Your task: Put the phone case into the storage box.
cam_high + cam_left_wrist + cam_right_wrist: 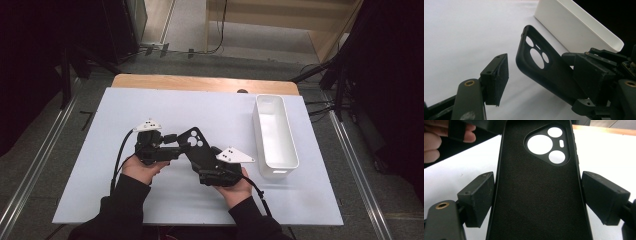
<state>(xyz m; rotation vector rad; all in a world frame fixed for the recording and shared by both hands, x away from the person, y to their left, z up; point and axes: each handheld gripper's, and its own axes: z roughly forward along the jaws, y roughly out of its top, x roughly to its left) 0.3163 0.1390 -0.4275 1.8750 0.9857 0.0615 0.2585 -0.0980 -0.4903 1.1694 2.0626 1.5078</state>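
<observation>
While clamped in the right claw (536,202), phone case (536,195) between parted left claw (544,82).

From my left gripper (541,80) camera I see its two black jaws rising from the bottom edge, standing well apart. The left jaw's dark foam pad (499,77) is clear of everything, with bare white table surface (461,32) behind it. A matte black soft phone case with a rounded camera cut-out (541,65) stands tilted between the jaws, its cut-out end uppermost. Its lower part runs against my right jaw's block, though I cannot quite tell whether they touch there. Beyond the case lies a long white plastic bin with sloping walls (579,32), reaching toward the dark upper right corner.
</observation>
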